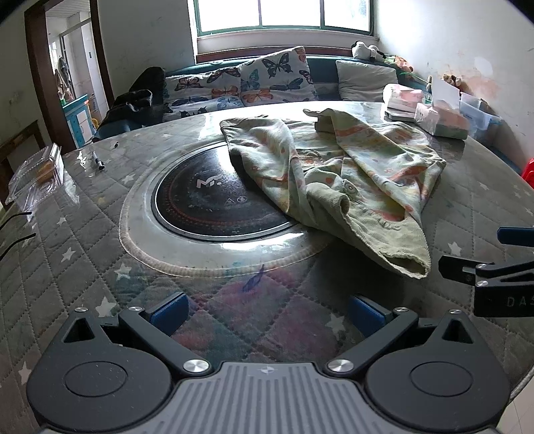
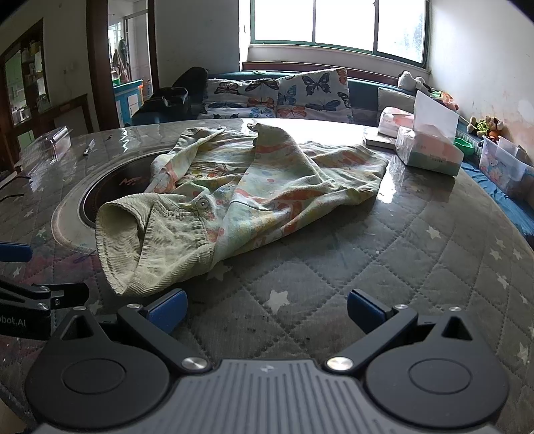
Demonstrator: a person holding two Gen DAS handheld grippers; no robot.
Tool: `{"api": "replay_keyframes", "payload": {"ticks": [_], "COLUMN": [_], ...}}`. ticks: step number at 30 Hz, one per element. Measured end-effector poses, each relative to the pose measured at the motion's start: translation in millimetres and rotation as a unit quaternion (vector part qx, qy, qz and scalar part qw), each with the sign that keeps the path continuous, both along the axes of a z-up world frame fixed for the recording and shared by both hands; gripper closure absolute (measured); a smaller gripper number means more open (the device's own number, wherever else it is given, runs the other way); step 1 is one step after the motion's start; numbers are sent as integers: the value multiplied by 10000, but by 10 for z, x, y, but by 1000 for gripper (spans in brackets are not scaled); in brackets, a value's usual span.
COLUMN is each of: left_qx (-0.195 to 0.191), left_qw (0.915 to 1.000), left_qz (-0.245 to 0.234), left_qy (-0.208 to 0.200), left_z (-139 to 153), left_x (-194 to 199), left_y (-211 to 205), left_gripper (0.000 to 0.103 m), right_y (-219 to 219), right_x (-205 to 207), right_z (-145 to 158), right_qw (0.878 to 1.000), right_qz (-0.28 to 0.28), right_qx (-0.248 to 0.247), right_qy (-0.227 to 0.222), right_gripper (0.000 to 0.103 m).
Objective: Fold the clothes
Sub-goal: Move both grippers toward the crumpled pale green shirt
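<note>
Here, a crumpled pale green garment (image 1: 333, 180) with an orange and yellow print is seen lying unfolded on the round table (image 1: 83, 240), which is covered by a quilted, star-patterned cloth under a clear sheet. From the left gripper (image 1: 267, 312), the garment is found ahead and to the right, its left part draped over the black round hob (image 1: 207, 200) set into the middle of the table. The nearest cuff (image 1: 410, 263) is seen just ahead of the right gripper (image 2: 267, 310) and slightly to its left, close to the left blue pad (image 2: 168, 312) but not touched by it. A button (image 2: 202, 203) is shown on the fabric beyond that cuff.

Both grippers are held with fingers spread wide apart above the table, and nothing is clamped between them. Each is caught at the edge of the other's view, the two being side by side.

Beyond the garment, to the right, a tissue box (image 2: 430, 150) is set on the table. Far to the left of the left gripper, a pen (image 1: 98, 160) and a clear plastic container (image 1: 50, 167) are seen. A sofa with butterfly cushions (image 1: 277, 76) is placed behind the table, under the window (image 1: 283, 15).
</note>
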State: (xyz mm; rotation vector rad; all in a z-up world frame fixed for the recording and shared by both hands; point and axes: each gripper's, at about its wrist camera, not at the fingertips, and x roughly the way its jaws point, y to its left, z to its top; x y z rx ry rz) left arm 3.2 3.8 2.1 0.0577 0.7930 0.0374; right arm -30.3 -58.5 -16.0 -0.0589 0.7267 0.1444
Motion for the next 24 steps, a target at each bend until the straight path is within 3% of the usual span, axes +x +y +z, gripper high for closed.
{"api": "replay_keyframes", "payload": {"ticks": [19,24], "left_qx": [147,209], "left_qw": [9989,9985], "left_qz": [392,294], "left_qy": [-220,-405], "left_z": [199,289], "left_x": [358,540], "left_y": [357,346], "left_gripper": [0,0], "right_y": [-6,1], "right_x": [308,488], "right_z": [79,130], "right_qw": [9997,9995], "right_qz": [110,170], "right_qx": [-194,-250], "right_qy": [-59,-95], "right_gripper": [1,4]}}
